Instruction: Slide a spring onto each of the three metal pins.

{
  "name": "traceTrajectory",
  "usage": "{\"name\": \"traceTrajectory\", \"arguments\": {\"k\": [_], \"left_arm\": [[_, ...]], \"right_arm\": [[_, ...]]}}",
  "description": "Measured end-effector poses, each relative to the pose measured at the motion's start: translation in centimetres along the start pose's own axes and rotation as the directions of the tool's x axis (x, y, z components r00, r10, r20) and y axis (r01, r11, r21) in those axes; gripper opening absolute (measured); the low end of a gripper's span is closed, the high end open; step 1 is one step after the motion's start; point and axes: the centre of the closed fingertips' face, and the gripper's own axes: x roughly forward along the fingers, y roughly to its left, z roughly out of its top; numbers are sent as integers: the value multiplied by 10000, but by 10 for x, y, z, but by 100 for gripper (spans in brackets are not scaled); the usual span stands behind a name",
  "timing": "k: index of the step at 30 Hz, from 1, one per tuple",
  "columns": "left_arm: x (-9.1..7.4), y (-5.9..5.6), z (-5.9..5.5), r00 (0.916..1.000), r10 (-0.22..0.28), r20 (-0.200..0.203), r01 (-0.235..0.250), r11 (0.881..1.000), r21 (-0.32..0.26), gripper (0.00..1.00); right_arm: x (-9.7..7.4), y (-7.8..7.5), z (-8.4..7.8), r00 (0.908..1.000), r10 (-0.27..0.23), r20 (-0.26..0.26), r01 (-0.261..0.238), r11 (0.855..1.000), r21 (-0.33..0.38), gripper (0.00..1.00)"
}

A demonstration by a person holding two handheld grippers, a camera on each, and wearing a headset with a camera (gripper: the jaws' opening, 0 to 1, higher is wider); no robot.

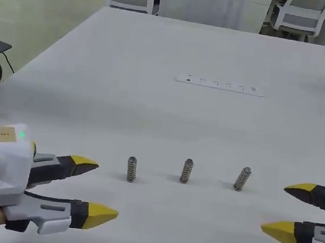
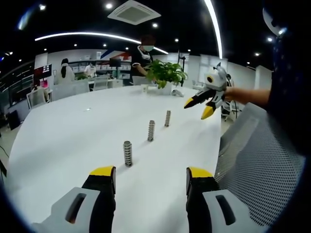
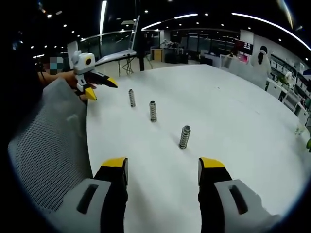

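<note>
Across the broad white table [image 1: 157,68] the work sits near the front edge, with a power strip [image 1: 219,84] lying flat well beyond it. From where I stand, the left gripper [image 1: 106,188] hovers at one end of the row and the right gripper [image 1: 275,208] at the other. Both have their yellow-tipped jaws spread with nothing between them, and each is clear of the nearest spring.

Between them three springs stand in a line, apart from one another: the left spring [image 1: 132,169], the middle spring [image 1: 187,171] and the right spring [image 1: 242,179]. Each stands on end by itself, which makes me think a pin runs up inside every one, though I cannot make out the pins through the coils. If so, the threading looks done and what remains is a check.

The right spring seems to lean a little in the head view, while the other two look nearer upright. I would bring the right gripper in low and level and close the jaws softly on that spring's middle coils. Then I would ease it straight down along its axis, since a hard squeeze could buckle the coils or tip the pin.
</note>
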Motion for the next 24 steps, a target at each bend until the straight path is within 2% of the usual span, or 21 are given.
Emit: {"name": "traceTrajectory", "arguments": {"k": [12, 24], "left_arm": [[-2, 1, 1, 9999, 133, 54, -132, 9999, -62, 55], [-3, 4, 0, 9995, 309, 68, -308, 9994, -175, 59]], "right_arm": [[2, -1, 0, 9991, -98, 409, 97, 9999, 28, 73], [-1, -6, 2, 9978, -286, 599, 281, 9996, 84, 76]]}}
